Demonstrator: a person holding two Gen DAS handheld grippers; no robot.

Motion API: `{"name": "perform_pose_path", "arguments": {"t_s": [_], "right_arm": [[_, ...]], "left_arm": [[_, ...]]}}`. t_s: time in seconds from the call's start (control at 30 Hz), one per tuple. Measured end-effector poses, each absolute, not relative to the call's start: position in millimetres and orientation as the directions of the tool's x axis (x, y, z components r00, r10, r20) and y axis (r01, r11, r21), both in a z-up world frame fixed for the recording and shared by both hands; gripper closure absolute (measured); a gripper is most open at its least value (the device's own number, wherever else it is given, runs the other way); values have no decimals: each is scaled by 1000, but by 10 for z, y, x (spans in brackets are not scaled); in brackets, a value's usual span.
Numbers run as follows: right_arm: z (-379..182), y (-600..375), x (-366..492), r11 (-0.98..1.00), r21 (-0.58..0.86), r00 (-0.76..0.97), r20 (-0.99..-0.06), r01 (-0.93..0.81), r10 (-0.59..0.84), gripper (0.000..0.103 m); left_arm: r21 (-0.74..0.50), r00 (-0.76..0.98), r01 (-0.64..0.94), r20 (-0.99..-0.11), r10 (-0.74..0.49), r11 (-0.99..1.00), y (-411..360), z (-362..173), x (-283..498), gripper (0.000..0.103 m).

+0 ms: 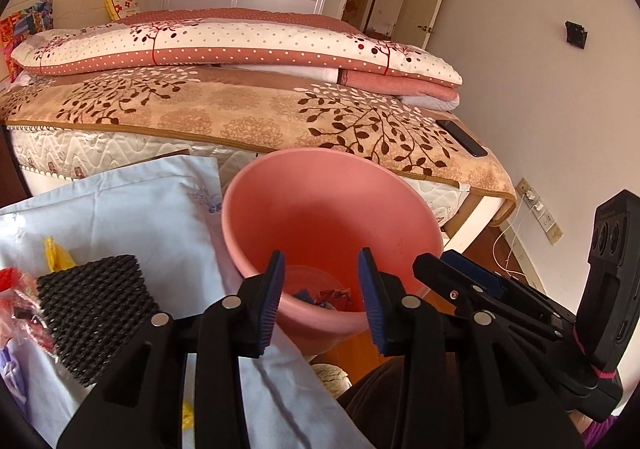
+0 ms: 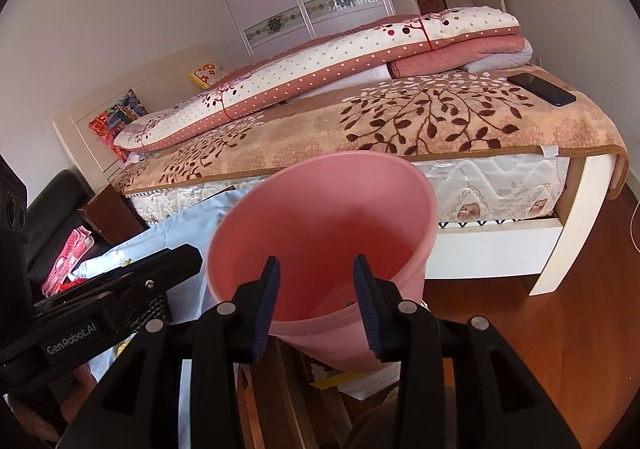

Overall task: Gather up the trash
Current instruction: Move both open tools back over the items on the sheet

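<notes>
Beside the bed, the pink bin tilts toward both grippers, scraps at its bottom; left gripper and right gripper gape wide, empty, seemingly just over its mouth for dropping.

Bin mouth: pink bin gapes at 12 o'clock, unobstructed.
Blocked: bed behind; black mesh block at 9 o'clock.

Both wrist views look forward and slightly down along their own fingers, close above the pink bin, the left from its left side, the right from its right, sharing the bed behind.
</notes>
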State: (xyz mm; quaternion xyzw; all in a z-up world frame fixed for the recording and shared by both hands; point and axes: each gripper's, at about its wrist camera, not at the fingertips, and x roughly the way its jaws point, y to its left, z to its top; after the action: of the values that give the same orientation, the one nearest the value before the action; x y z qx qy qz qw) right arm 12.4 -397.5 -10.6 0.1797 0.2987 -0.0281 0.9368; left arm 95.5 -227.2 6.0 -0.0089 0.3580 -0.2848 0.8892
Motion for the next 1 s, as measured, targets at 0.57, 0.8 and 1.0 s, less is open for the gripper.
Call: {"name": "perform_pose_path", "arguments": {"t_s": [0.57,0.8,1.0], "right_arm": [[68,-3270,-128,956,293,817,-558,29,146,63],[42,-2903,-200,962,270,797,-572,-42,195,60],[1,-2660,-223,961,259,769,-592,-100,240,59]], "left_arm": [[-120,698,403,-601,-390,907,-1490,229,517,65],[-112,721,353,-600,-346,929,-1044,218,367,65],[-111,735,287,-611,-293,951,-614,144,288,65]]}}
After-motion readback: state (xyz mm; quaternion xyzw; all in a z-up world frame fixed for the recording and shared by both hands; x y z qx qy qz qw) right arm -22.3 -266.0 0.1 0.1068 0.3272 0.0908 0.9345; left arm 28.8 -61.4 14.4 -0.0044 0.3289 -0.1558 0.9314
